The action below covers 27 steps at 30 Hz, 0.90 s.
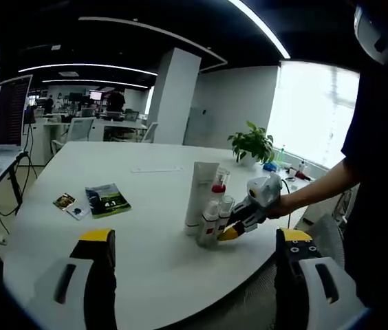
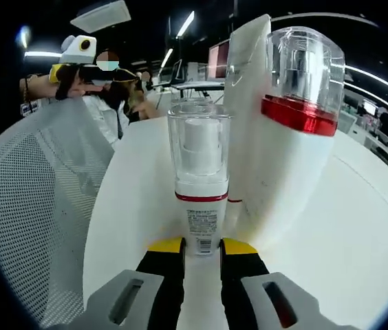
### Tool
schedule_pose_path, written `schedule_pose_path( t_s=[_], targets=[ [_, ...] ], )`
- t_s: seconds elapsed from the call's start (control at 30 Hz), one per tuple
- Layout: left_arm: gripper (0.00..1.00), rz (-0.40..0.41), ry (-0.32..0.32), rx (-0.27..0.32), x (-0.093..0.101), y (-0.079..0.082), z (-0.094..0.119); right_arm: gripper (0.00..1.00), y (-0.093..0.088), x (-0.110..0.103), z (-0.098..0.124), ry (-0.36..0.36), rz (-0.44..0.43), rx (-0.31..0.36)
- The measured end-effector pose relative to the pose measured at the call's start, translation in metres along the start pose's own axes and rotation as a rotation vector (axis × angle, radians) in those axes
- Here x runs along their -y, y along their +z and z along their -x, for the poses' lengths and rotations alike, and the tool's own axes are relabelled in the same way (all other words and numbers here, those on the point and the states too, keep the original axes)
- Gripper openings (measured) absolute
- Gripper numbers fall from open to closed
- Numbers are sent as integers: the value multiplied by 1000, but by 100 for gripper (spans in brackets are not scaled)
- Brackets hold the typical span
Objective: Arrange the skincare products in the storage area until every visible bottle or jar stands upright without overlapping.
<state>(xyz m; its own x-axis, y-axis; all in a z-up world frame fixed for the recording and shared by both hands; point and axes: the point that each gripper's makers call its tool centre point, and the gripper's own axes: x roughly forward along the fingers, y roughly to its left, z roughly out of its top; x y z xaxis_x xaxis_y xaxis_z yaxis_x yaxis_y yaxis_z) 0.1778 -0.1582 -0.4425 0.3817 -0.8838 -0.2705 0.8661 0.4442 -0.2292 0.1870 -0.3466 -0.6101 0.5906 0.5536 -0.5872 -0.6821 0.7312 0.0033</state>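
Four products stand clustered on the table (image 1: 146, 199): a tall tube (image 1: 200, 194) and three bottles beside it. Right gripper (image 2: 201, 256) grips the small bottle (image 2: 199, 185); left gripper (image 1: 194, 256) gapes wide. The small bottle hides bottles behind it.

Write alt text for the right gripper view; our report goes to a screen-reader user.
The right claw closes its yellow-tipped jaws around the base of a small upright pump bottle with a clear cap and red band. Right behind it stand a tall white tube and a red-collared bottle, on a white table. A mesh chair is at left.
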Motion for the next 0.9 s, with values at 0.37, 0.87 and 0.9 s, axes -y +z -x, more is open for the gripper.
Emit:
schedule_pose_path(
  t_s=[0.37, 0.87, 0.9],
  targets=[
    [89, 7, -7, -2, 1, 0, -1, 10, 0, -4, 2, -6, -16, -21],
    [89, 8, -54, -51, 7, -11, 0, 35, -5, -23, 34, -87, -203, -43],
    [88, 8, -57, -55, 7, -11, 0, 37, -6, -26, 37, -100, -234, -49]
  ],
)
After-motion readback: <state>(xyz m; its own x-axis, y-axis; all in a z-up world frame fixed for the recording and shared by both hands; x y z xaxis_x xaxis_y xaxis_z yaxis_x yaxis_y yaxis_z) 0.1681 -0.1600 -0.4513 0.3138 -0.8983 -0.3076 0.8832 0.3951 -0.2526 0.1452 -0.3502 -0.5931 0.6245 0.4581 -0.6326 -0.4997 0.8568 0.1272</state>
